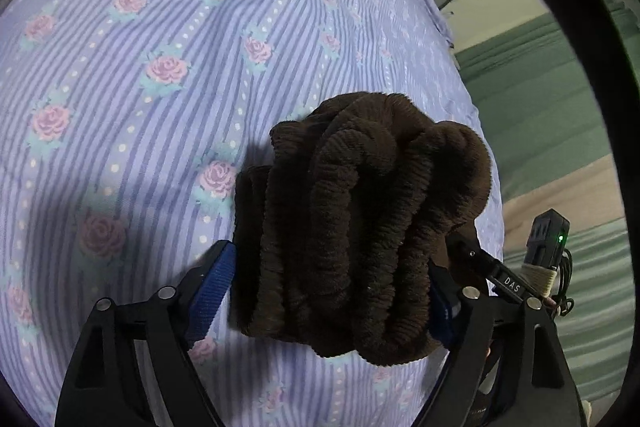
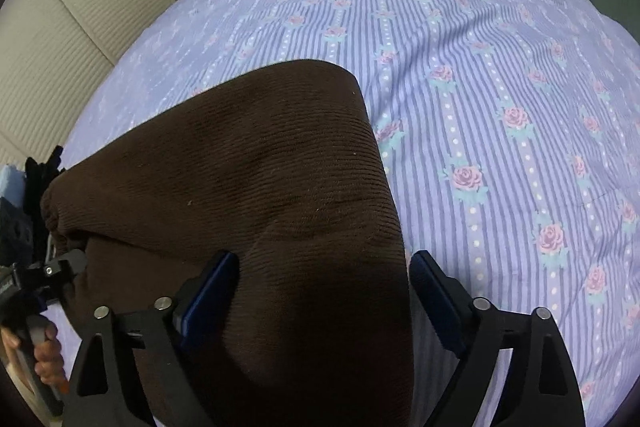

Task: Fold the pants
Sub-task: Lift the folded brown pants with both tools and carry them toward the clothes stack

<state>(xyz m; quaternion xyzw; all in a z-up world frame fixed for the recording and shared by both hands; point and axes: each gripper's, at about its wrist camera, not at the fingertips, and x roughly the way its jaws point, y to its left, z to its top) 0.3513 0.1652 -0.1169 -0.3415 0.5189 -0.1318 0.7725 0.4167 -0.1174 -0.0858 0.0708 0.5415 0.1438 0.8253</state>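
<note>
The pants are dark brown corduroy. In the left wrist view a thick bunch of their folded layers (image 1: 352, 227) fills the gap between my left gripper's fingers (image 1: 332, 291), which are shut on it above the bed. In the right wrist view the pants (image 2: 256, 187) spread as a broad flat panel over the bed, and their near edge lies between my right gripper's fingers (image 2: 324, 283), which clamp it. The other gripper (image 2: 44, 275) and a hand show at that view's left edge.
A bed with a lilac striped sheet with pink roses (image 1: 160, 67) fills both views (image 2: 480, 87). A green and beige floor mat (image 1: 560, 147) lies beside the bed. Cream cupboard doors (image 2: 60, 47) stand at the left of the right wrist view.
</note>
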